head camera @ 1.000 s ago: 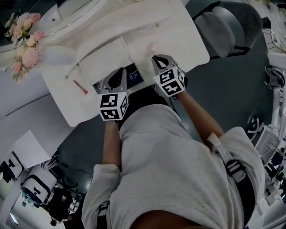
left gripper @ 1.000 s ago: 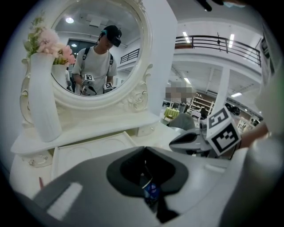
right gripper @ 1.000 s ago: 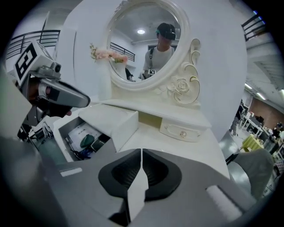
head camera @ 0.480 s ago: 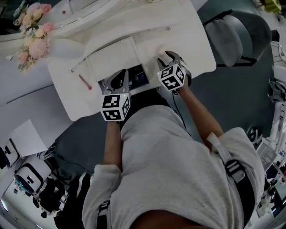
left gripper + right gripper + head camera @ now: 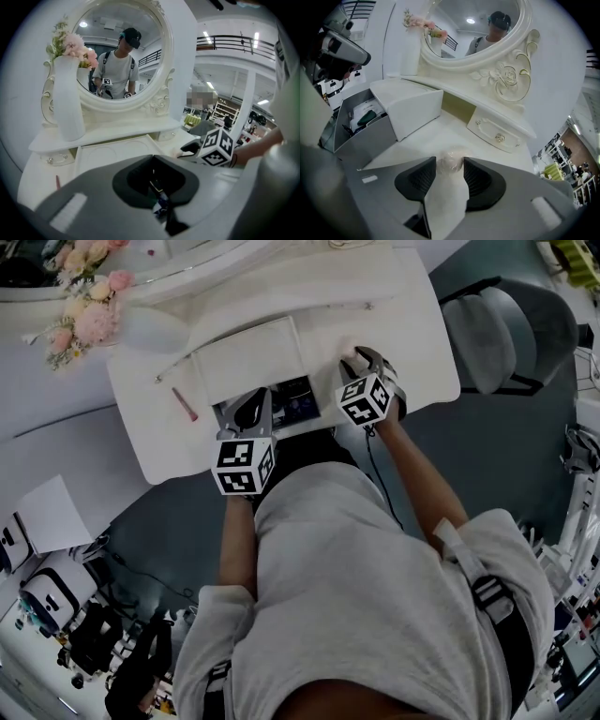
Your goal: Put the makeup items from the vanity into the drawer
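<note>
The grey drawer [image 5: 228, 412] stands pulled out at the front of the white vanity [image 5: 412, 352], with several dark items inside. My left gripper [image 5: 251, 409] hangs over it, shut, with nothing seen in its jaws [image 5: 154, 180]. My right gripper [image 5: 360, 358] is low on the vanity top, right of the drawer. Its jaws have just been opening, and it [image 5: 450, 165] is open around a small round item in clear wrap [image 5: 451, 159] that rests on the top between the fingertips. A pink pencil [image 5: 185, 404] lies on the vanity left of the drawer.
A raised white rectangular panel [image 5: 248, 357] sits behind the drawer. A white vase with pink flowers [image 5: 141, 329] stands at the left, under the oval mirror [image 5: 117, 51]. A small drawer with a knob [image 5: 499, 137] lies ahead of the right gripper. A grey chair [image 5: 511, 334] stands to the right.
My right gripper has sunk toward the vanity top beside the drawer. My left gripper has stayed over the drawer. The view itself has shifted a little.
</note>
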`<state>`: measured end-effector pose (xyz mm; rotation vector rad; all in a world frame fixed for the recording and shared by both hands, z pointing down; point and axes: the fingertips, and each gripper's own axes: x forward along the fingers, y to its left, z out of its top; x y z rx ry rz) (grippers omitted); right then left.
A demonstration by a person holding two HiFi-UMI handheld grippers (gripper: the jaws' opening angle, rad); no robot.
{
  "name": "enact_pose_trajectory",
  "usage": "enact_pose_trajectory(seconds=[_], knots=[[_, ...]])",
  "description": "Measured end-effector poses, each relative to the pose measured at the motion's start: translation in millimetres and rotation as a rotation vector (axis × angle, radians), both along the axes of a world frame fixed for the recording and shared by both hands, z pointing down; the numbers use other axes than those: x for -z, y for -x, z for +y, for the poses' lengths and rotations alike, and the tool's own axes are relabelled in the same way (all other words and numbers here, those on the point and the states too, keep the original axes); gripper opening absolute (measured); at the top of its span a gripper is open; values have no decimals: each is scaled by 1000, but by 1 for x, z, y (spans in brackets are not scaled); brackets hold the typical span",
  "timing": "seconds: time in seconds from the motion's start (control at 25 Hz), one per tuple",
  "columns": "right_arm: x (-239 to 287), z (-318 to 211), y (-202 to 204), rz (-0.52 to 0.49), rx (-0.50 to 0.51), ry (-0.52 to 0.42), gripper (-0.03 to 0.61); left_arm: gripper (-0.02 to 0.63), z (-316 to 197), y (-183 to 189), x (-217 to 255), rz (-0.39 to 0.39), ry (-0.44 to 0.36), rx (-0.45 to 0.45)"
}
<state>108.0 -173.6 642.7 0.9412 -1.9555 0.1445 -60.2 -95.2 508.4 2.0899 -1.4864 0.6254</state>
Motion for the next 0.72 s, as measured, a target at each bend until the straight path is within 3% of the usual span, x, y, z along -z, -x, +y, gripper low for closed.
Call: enact_pose_trajectory(seconds=[0.72], knots=[[26, -3, -3, -96, -62, -49, 137, 3, -7, -7, 5, 8, -26, -50]])
